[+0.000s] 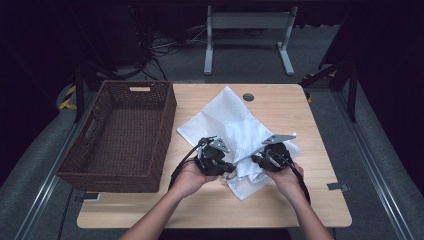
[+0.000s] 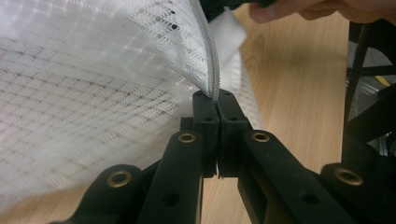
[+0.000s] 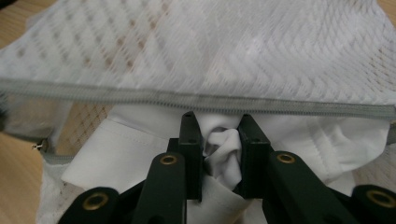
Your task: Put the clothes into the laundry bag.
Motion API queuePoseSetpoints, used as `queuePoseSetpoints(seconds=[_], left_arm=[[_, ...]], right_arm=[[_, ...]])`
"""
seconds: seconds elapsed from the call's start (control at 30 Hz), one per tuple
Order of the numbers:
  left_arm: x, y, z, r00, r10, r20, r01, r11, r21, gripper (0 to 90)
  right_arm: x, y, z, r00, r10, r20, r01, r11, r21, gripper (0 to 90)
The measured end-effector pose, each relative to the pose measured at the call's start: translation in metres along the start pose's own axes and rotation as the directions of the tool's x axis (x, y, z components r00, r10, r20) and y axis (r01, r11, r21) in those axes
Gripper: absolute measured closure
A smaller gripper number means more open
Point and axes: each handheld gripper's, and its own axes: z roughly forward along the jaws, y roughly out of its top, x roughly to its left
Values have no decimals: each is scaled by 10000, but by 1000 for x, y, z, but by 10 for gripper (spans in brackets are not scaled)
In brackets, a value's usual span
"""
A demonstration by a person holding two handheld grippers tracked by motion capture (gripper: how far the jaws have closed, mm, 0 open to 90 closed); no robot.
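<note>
Mesh laundry bag (image 1: 227,117) lies on the table (image 1: 320,150), its zipper edge (image 2: 212,79) pinched by the left gripper (image 2: 217,100). Right gripper (image 3: 222,140) clamps a bunched white cloth (image 3: 223,149) at the bag's mouth.

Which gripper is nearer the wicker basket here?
Left. The left gripper, shut on the mesh bag's zipper edge, sits just right of the wicker basket. The right gripper, pinching white cloth, is farther right, beyond the left one.

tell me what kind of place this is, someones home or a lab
Most likely a lab or recording workspace, not a home: a bare wooden table in a dark room, loose cables on the grey floor behind, and metal frame legs beyond it.
</note>
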Motion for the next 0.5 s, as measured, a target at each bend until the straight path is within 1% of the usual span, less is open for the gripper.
queuePoseSetpoints(seconds=[0.1,0.17,0.2,0.27,0.3,0.37,0.4,0.43,0.5], left_arm=[[1,0,0,10000,4,-45,-4,10000,-3,889],[3,0,0,10000,-47,-58,47,10000,-38,889],[3,0,-1,9999,-103,-82,103,9999,-27,889],[4,-1,-1,9998,-160,-79,160,9999,-28,889],[4,-1,-1,9998,-185,-67,184,9998,-50,889],[4,-2,0,9998,-181,-48,181,9998,-24,888],[4,-2,0,9998,-181,-48,181,9998,-24,888],[4,-2,0,9998,-189,-38,189,9998,-5,888],[3,-1,1,9998,-184,-31,184,9998,19,889]], right_arm=[[1,4,11,9999,-32,159,31,10000,90,730],[2,5,15,9999,-37,104,37,10000,20,689],[3,4,13,9999,-120,7,120,9999,-69,655],[3,3,7,9994,-289,-176,285,9993,-230,582],[4,2,1,9988,-337,-353,328,9992,-241,536],[5,-3,-13,9974,-532,-478,515,9981,-349,463],[5,-6,-19,9961,-637,-607,620,9976,-308,442],[5,-6,-19,9961,-637,-607,620,9976,-308,442],[10,-15,-31,9921,-923,-847,896,9954,-346,391]])
